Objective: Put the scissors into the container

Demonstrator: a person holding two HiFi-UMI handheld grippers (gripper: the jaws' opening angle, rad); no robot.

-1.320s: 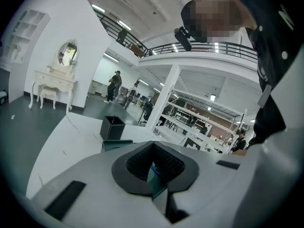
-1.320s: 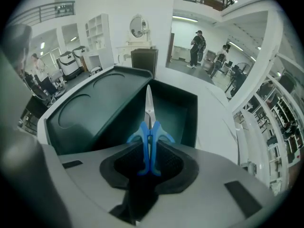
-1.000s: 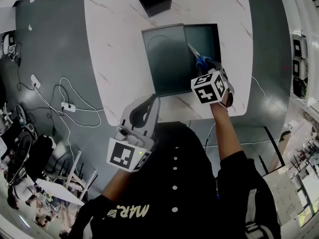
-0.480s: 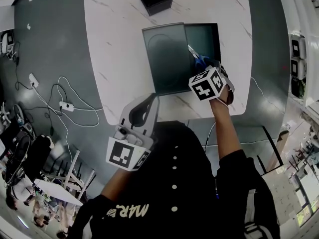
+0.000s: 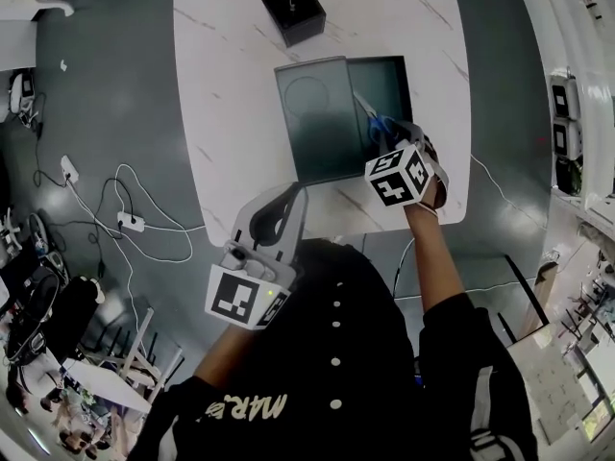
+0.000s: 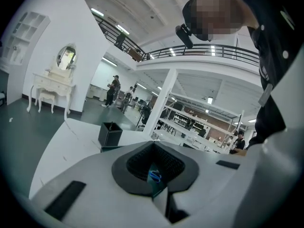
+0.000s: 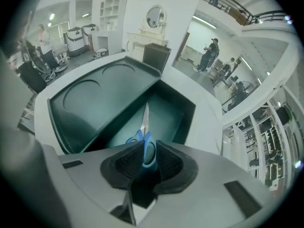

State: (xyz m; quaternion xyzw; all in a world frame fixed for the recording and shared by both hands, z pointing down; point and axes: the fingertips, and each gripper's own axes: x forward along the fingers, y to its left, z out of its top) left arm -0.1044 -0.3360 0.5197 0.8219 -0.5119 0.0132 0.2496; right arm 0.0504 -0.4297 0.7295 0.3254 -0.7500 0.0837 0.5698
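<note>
Blue-handled scissors [image 5: 378, 123] [image 7: 147, 141] sit between the pads of my right gripper [image 5: 396, 134] [image 7: 145, 158]. Its jaws are closing on the handles, and the blades point forward and down. The scissors hang over the near right part of the dark green container [image 5: 392, 77] [image 7: 167, 114], an open box on the white table [image 5: 231, 94]. The container's lid [image 5: 309, 115] [image 7: 90, 96] lies open side up against its left side. My left gripper [image 5: 288, 196] [image 6: 153, 144] is held low by the person's body, off the table, fingertips together and nothing in it.
A small black open-topped box [image 5: 294, 12] [image 6: 109, 134] [image 7: 156, 56] stands at the far side of the table. Cables and a power strip [image 5: 130, 221] lie on the dark floor to the left. Shelving stands at the right.
The right gripper has carried the scissors slightly forward over the container. The left gripper has stayed where it was.
</note>
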